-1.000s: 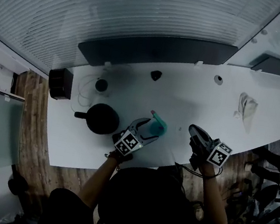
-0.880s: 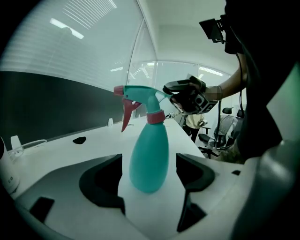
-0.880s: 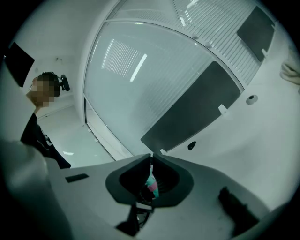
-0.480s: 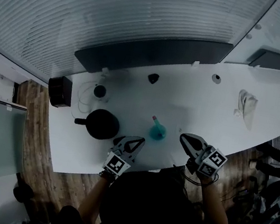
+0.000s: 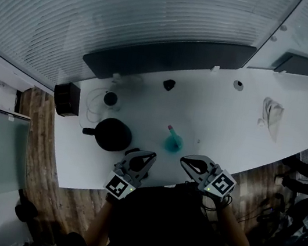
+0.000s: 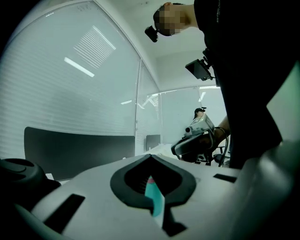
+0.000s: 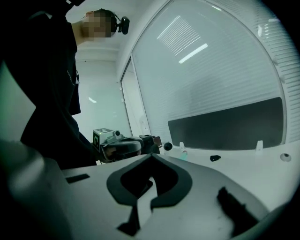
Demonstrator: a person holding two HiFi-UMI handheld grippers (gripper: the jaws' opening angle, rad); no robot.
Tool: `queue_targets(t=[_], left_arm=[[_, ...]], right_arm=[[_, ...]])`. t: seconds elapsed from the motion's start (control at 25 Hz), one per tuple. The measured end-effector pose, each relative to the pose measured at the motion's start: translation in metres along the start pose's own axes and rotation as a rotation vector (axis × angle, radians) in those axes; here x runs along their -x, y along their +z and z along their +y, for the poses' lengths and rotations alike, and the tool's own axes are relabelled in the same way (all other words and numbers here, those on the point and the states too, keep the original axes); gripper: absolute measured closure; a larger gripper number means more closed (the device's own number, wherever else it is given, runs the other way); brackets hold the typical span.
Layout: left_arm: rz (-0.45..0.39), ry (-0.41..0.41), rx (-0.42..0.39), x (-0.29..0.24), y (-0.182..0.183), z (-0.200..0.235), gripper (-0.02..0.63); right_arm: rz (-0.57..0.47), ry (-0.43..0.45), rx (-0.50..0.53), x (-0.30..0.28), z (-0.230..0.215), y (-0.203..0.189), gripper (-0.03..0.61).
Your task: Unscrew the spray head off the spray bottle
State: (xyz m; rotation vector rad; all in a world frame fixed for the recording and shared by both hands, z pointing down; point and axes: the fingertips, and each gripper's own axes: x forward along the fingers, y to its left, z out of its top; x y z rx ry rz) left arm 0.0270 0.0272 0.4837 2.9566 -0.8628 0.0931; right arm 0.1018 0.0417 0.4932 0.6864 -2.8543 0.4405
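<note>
Grip released
My left gripper [image 5: 148, 157] has let go of the spray bottle [image 5: 173, 143], fingers closed on nothing like the right gripper's [image 5: 186, 161]. The bottle stands alone on the worktop [image 5: 225, 120] near, beyond both, so unscrewing needs a fresh grasp.

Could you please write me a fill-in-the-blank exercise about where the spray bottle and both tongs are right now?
The table under the teal plastic spray bottle is ____.
The left tongs and right tongs are both ____.
____ of them holds the bottle.
In the head view, the round black pan sits to the bottle's ____.
Missing words: white; shut; neither; left.
</note>
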Motion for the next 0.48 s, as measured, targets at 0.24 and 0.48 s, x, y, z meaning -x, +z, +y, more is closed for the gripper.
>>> queue_targets(t=[0.24, 0.48], left_arm=[[0.013, -0.017, -0.012, -0.001, -0.010, -0.005, 0.611], [0.017, -0.055, -0.029, -0.006, -0.016, -0.012, 0.611]], right_arm=[[0.014, -0.017, 0.002, 0.002, -0.005, -0.003, 0.578], [0.039, -0.022, 0.006, 0.003, -0.007, -0.010, 0.578]])
